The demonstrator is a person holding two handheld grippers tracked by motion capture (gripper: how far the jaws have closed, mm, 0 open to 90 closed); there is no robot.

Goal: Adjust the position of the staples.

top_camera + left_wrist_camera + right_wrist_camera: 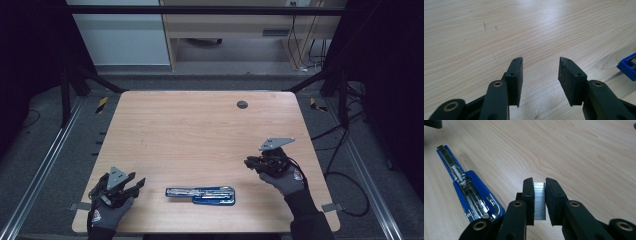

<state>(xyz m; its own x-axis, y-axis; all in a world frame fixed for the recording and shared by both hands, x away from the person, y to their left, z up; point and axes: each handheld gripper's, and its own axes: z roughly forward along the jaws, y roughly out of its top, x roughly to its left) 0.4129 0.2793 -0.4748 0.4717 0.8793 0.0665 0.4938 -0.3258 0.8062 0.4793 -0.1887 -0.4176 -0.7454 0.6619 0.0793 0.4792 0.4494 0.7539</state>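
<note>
Staple strip (539, 201): 1 silver block of staples, pinched flat between the 2 black jaws of the right gripper (539, 202); held above the desk (200, 125) toward its right edge, probably so it can be carried to the open magazine.
Stapler (200, 195): blue body, swung fully open and lying flat near the middle of the desk's front edge; bright metal staple channel facing up, which looks like a loading position; in the right gripper view it lies to the left of the jaws, well apart from the strip.
Left gripper (540, 75): jaws spread wide, nothing between them; low over the front left corner, the stapler's blue end just in sight at the right.
Other items: 1 dark round grommet (242, 104) near the far edge; no obstacle lies between strip and stapler.
</note>
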